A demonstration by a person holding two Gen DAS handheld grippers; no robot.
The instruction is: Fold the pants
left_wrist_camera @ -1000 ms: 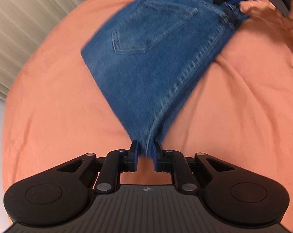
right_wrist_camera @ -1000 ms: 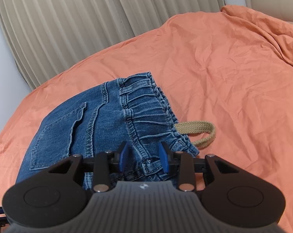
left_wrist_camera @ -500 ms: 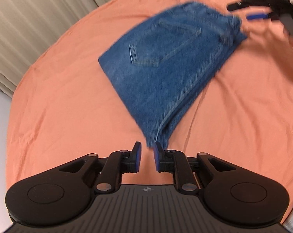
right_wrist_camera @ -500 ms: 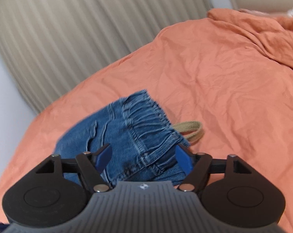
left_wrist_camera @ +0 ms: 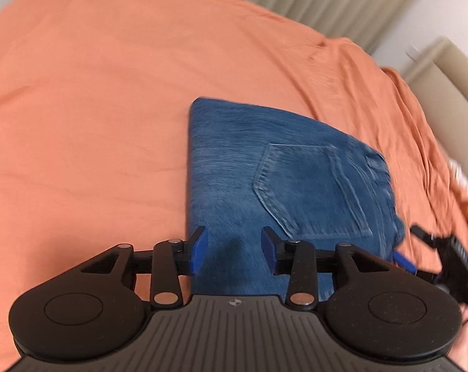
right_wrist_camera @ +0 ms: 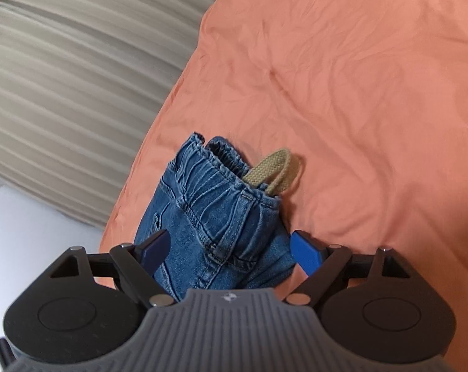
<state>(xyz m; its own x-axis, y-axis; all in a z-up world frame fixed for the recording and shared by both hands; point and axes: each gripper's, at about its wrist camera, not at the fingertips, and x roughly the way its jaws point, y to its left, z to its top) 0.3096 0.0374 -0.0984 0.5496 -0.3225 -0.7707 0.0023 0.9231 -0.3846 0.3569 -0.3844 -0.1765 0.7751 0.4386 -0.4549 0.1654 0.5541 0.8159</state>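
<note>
Pants point(left_wrist_camera: 265, 167): I see mid-blue denim, faded paler at the creases, with lighter blue stitching around the back pocket.
Drawstring point(right_wrist_camera: 269, 170): I read it as khaki-tan woven tape.
Bed sheet point(left_wrist_camera: 88, 93): plain orange, no pattern that I can make out.
Curtain point(right_wrist_camera: 69, 71): beige, in vertical pleats.
Left gripper point(left_wrist_camera: 234, 249): black body, blue pads on my jaws.
Right gripper point(right_wrist_camera: 230, 249): black arms, grey ribbed body, blue pads.

Soft even daylight, faint shadows, motion blur smearing the jeans point(left_wrist_camera: 265, 167) in the left view, fisheye bending at edges
</note>
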